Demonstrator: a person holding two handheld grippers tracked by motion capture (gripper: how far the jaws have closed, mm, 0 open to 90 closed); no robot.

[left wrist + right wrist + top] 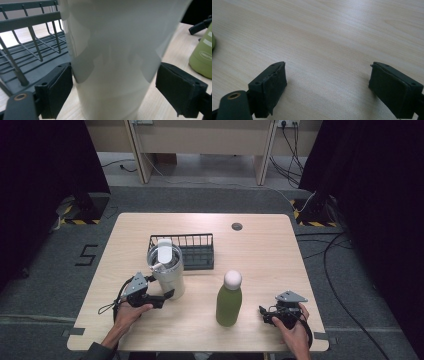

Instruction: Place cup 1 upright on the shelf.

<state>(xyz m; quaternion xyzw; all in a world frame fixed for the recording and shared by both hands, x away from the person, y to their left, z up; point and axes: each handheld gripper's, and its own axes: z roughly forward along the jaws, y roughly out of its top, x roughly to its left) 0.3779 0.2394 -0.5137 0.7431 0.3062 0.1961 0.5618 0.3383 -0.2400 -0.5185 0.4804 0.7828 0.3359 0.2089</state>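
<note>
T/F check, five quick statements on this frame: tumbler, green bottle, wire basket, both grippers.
1. The left gripper has its jaws around the white tumbler. True; whether they press it is unclear.
2. The green bottle lies on its side. False: it stands upright.
3. The right gripper holds the bottle. False: its jaws are open over bare table.
4. The tumbler stands beside the wire basket. True.
5. The bottle's cap is black. False: it is white.
</note>
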